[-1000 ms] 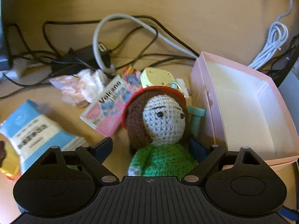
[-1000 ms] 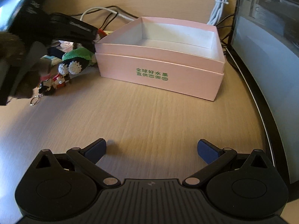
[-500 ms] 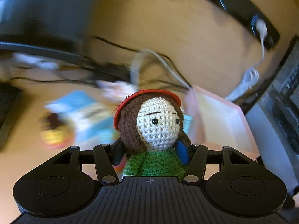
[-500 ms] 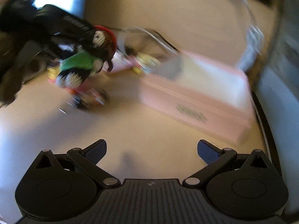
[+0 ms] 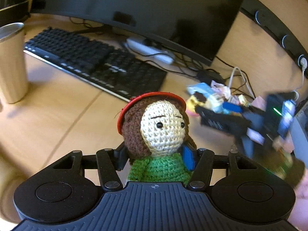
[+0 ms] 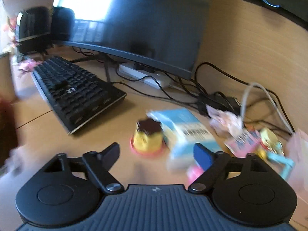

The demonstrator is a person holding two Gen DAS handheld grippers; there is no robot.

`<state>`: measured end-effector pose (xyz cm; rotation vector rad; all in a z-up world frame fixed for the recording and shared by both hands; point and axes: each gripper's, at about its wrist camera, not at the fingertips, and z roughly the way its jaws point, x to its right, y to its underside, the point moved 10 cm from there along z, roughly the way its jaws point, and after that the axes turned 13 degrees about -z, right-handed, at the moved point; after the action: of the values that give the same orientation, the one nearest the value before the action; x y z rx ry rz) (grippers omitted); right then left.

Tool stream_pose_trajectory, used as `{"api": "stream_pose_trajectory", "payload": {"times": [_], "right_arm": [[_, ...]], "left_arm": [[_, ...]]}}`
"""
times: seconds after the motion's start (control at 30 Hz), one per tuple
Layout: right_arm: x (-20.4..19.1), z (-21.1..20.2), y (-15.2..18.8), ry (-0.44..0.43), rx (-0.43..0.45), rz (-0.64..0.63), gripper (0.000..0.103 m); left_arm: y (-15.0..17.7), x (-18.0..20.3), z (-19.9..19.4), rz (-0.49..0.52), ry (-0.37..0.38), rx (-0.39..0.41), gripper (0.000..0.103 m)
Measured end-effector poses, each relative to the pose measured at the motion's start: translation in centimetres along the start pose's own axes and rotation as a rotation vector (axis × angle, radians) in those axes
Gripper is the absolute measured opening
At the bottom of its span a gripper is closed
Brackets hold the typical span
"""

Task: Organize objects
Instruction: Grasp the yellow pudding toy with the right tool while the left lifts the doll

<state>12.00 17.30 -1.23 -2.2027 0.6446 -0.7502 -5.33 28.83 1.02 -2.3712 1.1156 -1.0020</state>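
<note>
Doll lifted off desk, upright, facing camera, clamped by left gripper; right gripper wide, empty.

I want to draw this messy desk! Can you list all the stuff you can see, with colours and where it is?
crochet doll: 1, green body, brown hair, red band, between the left gripper's fingers
keyboard: 1, black, left on desk
monitor: 1, dark, behind keyboard
metal cup: 1, silver, far left
power strip: 1, white, under monitor
blue packet: 1, light blue, mid desk
pudding toy: 1, yellow and brown, beside packet
left gripper: shut on doll
right gripper: open, empty
</note>
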Motion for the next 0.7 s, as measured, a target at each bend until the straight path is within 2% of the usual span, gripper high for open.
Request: {"api": "stream_pose_trajectory", "payload": {"times": [0.1,0.13,0.17,0.23,0.27,0.4,0.43,0.47,0.63,0.7], "right_arm": [[-0.7,3.2,-1.2,0.041,-0.046,0.024,0.073],[-0.8,4.0,-1.2,0.044,-0.068,0.033,0.062],[-0.8,4.7,-1.1,0.038,-0.097,0.046,0.046],[-0.8,4.7,-1.0,0.020,-0.130,0.076,0.039],[-0.8,4.1,-1.0,0.010,-0.128,0.089,0.039],[-0.9,-0.8,-0.1,-0.032,-0.111,0.105,0.038],[-0.8,-2.6,0.6,-0.040,-0.109,0.107,0.035],[-0.5,-4.2,1.2,-0.040,-0.110,0.104,0.022],[3.0,-12.0,6.8,0.042,-0.174,0.145,0.019],[4.4,-14.0,9.2,0.092,-0.202,0.147,0.019]], "left_arm": [[0.0,-1.1,-0.5,0.022,0.009,-0.015,0.061],[0.0,-1.2,-0.4,0.029,0.018,-0.021,0.061],[0.1,-1.3,-0.3,0.035,0.028,-0.029,0.061],[0.5,-1.2,0.0,0.051,0.047,-0.048,0.061],[0.7,-0.8,0.3,0.063,0.057,-0.062,0.061],[1.9,1.8,1.7,0.128,0.117,-0.135,0.061],[2.3,2.8,2.0,0.148,0.140,-0.155,0.061],[2.7,3.8,2.3,0.169,0.163,-0.178,0.061],[5.7,9.2,4.6,0.264,0.272,-0.288,0.061],[6.7,11.0,5.7,0.286,0.289,-0.318,0.061]]}}
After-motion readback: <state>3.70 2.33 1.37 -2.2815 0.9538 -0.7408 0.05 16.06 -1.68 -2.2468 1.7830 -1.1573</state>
